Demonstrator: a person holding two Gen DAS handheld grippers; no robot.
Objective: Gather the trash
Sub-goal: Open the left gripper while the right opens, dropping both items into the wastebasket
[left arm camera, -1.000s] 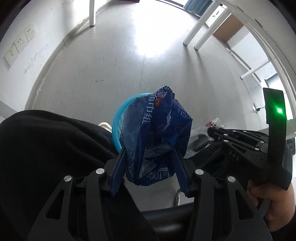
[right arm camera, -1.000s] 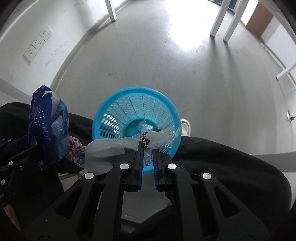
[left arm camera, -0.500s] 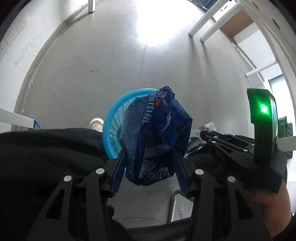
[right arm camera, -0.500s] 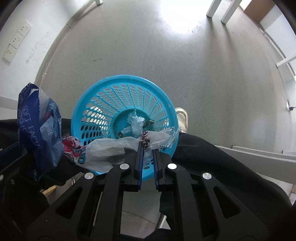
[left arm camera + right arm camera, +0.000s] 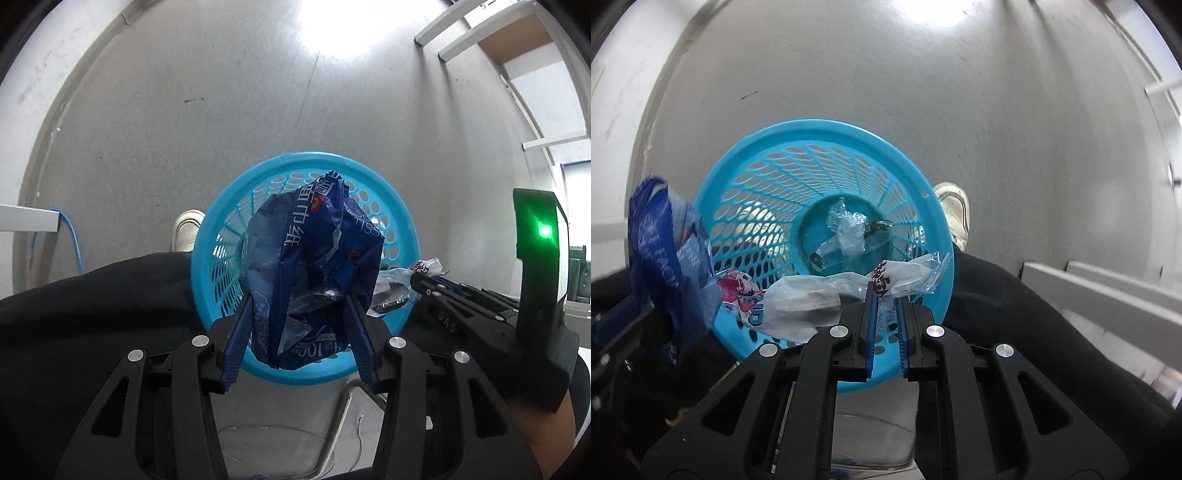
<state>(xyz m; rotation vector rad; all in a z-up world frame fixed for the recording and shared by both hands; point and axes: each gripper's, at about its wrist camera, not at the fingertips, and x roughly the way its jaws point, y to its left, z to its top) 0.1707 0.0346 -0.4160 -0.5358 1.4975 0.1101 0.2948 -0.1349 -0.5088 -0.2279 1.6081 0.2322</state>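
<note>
A round blue plastic basket stands on the grey floor below both grippers. My left gripper points steeply down over it, its jaws closing on a crumpled dark blue tissue wrapper that the pads press from both sides. My right gripper points straight down above the basket's near rim, shut on a clear plastic wrapper with red and black print that trails off to the left. Crumpled clear plastic scraps lie on the basket's bottom. The blue wrapper hangs at the left edge of the right wrist view.
A person's black-clad legs flank the basket, with a white shoe on the floor beside it. White table legs stand at the far right. A blue cable hangs at the left, and a metal chair frame is below the grippers.
Both grippers have sunk toward the basket and tipped further down, so it looks larger and lies under them. Each still grips its wrapper.
</note>
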